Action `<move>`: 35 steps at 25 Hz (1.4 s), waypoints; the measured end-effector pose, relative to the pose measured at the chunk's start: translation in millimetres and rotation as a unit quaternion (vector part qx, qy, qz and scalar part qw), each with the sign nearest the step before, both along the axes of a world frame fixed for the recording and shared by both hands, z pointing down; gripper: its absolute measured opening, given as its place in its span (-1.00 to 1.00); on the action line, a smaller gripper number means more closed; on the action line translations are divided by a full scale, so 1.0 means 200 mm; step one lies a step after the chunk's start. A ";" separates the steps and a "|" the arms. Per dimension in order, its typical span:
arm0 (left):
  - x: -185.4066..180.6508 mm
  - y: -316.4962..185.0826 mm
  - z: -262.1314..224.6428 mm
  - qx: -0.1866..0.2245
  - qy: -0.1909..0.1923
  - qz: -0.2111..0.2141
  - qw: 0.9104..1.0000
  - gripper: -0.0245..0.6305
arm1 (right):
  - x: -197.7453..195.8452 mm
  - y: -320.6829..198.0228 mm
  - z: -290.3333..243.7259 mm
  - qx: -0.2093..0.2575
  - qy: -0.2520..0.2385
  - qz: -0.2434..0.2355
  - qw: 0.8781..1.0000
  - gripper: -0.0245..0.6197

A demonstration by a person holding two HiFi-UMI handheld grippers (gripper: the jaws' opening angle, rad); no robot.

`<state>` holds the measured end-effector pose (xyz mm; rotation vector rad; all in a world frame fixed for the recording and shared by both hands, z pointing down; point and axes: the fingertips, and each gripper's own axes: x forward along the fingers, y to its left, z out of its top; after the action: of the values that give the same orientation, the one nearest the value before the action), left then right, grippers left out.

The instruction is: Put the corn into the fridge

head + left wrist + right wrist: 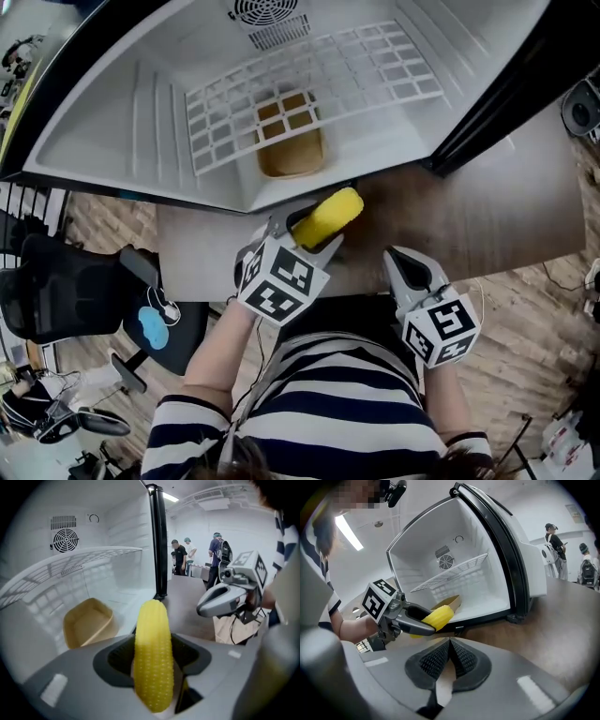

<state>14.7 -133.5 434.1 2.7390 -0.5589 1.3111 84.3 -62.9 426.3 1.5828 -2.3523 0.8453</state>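
left tool [305, 240]: clamped on the corn [330, 214], cob tip sticking out past the jaws | right tool [449, 663]: jaws together, nothing between them, beside the left over the wooden surface [506, 211] | corn: at the front lip of the open fridge [112, 122], pointing toward a tan tray [291, 155] under the wire shelf [375, 66]

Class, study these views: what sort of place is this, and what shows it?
Probably a lab or workshop, not a home kitchen: a small open fridge stands on a wooden table, an office chair sits beside it, and several people stand behind.
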 end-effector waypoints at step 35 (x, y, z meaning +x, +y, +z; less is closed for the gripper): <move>0.20 -0.22 -0.82 0.119 0.021 -0.086 0.989 -0.93 | 0.15 -0.32 -0.39 0.099 0.030 -0.166 0.981 -0.95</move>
<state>55.0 -177.9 270.0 2.8143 -0.9828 1.2150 114.7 -126.8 348.8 1.2024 -2.6201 0.4980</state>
